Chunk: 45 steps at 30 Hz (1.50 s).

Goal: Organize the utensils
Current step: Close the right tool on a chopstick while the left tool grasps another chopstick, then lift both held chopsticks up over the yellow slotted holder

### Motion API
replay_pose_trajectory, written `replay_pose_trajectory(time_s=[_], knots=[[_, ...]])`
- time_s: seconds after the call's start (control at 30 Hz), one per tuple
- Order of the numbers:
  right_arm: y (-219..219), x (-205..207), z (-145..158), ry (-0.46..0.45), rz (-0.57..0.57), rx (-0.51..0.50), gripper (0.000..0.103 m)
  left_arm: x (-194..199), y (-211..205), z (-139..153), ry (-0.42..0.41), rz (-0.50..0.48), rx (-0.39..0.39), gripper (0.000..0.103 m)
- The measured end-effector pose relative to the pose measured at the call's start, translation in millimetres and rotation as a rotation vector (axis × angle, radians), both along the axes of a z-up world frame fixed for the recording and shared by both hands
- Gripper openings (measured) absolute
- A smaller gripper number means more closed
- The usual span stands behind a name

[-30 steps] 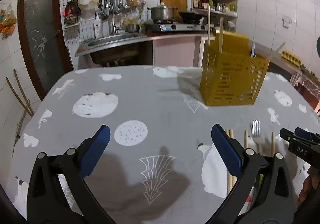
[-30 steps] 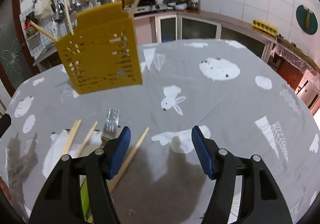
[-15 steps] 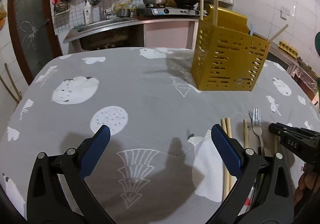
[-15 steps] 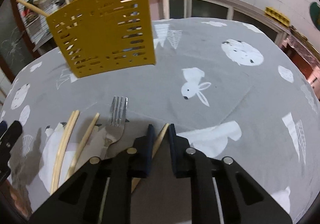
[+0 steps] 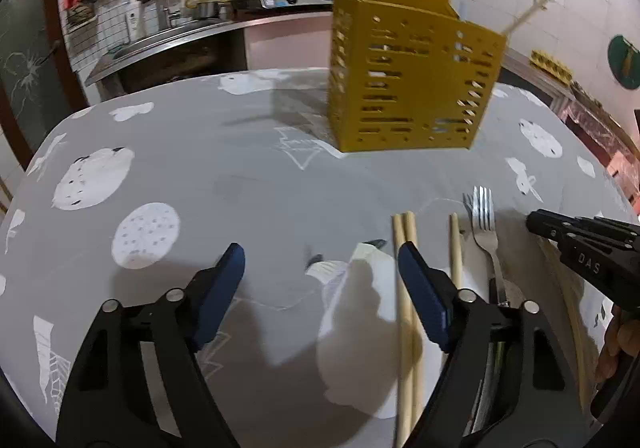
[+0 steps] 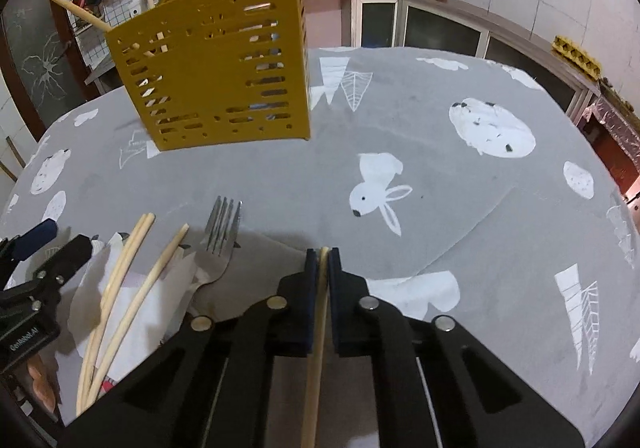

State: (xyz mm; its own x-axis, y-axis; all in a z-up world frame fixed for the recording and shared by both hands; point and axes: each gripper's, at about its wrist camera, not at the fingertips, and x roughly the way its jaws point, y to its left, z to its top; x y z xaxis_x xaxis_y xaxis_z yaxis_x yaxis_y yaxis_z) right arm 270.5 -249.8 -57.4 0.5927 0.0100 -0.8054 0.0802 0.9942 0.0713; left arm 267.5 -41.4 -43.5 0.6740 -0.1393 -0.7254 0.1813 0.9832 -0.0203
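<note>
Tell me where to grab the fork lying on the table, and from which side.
Grip the fork at its narrow neck just below the tines, coming straight down from above, jaws across its width. It lies flat on the tablecloth, and a chopstick lies close on its left, so a sideways approach would likely knock that.

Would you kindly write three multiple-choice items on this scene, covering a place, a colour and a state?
1. Where does the fork lie?
A. inside the caddy
B. on the table, nearer the camera than the caddy
C. in the left tool

2. What colour is the caddy?
A. yellow
B. red
C. white

3. How is the right tool?
A. wide open
B. shut on a chopstick
C. shut on the fork

Answers:
1 B, it rests flat on the cloth beside loose chopsticks.
2 A, its slotted walls are yellow.
3 B, a chopstick sits pinched between its pads, while the left tool is open.
</note>
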Motion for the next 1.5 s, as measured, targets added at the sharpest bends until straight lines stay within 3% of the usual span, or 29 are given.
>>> replay_pose_trajectory(time_s=[0.2, 0.57, 0.77, 1.13, 1.5], knots=[[-5.7, -1.3, -4.5, -0.006, -0.001, 0.034, 0.006, 5.9, -14.0, -8.4, 0.041, -0.044, 0.029, 0.063], [-5.8, -3.7, -5.2, -0.014, 0.009, 0.030, 0.006, 5.4, -24.9, -10.5, 0.048, -0.076, 0.045, 0.062], [-6.2, -4.5, -5.1, -0.013, 0.004, 0.037, 0.006, 10.5, -33.9, -15.7, 0.081, -0.095, 0.060, 0.051], [-6.6, -6.3, -1.3, -0.031, 0.002, 0.038, 0.006, 21.1, -48.5, -14.4, 0.087, -0.096, 0.028, 0.006], [-7.8, -15.1, 22.7, -0.093, 0.000, 0.054, 0.005, 10.2, -34.9, 8.4, 0.027, -0.087, -0.001, 0.005]])
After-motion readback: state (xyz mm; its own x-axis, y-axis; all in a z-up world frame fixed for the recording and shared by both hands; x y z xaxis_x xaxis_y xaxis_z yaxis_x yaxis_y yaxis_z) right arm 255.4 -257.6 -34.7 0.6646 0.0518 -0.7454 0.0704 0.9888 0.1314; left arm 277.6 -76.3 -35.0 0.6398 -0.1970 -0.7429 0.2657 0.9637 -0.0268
